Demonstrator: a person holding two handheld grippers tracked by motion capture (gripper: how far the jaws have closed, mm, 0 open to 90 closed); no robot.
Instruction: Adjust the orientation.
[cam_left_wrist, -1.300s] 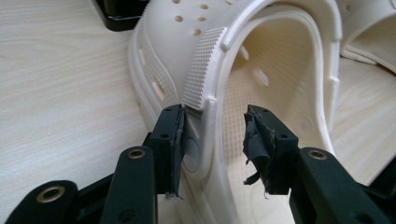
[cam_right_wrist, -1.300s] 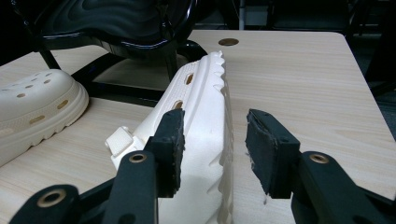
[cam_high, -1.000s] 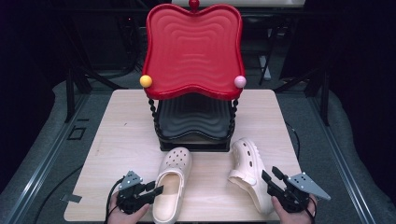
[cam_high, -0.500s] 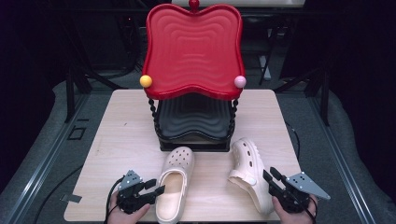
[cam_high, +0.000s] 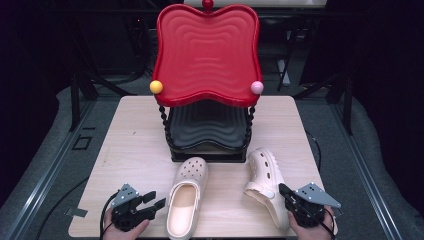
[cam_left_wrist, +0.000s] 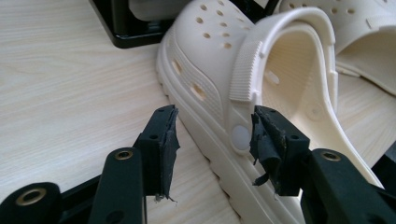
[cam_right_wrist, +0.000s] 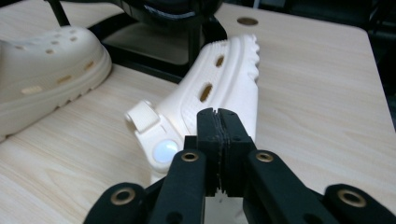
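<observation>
High view, table: a pale wooden table (cam_high: 130, 145) with a two-tier stand at its far middle, a red tray (cam_high: 206, 50) above a black tray (cam_high: 207, 127).
High view, shoes: two cream clogs lie near the stand's base; the left clog (cam_high: 186, 195) sits upright on its sole, the right clog (cam_high: 265, 185) is tipped on its side.
High view, left gripper (cam_high: 156, 200): at the near left, held in a hand (cam_high: 122, 231), jaws parted, just left of the left clog.
High view, right gripper (cam_high: 284, 190): at the near right, against the right clog's heel end.
Left gripper view: jaws spread wide (pads frayed), one on each side of the left clog's (cam_left_wrist: 261, 88) outer wall near the strap rivet; contact cannot be told.
Right gripper view: jaws pressed tight together with no gap, nothing visibly between them; the tipped right clog (cam_right_wrist: 210, 93) lies just beyond the tips, its strap rivet to their left.
</observation>
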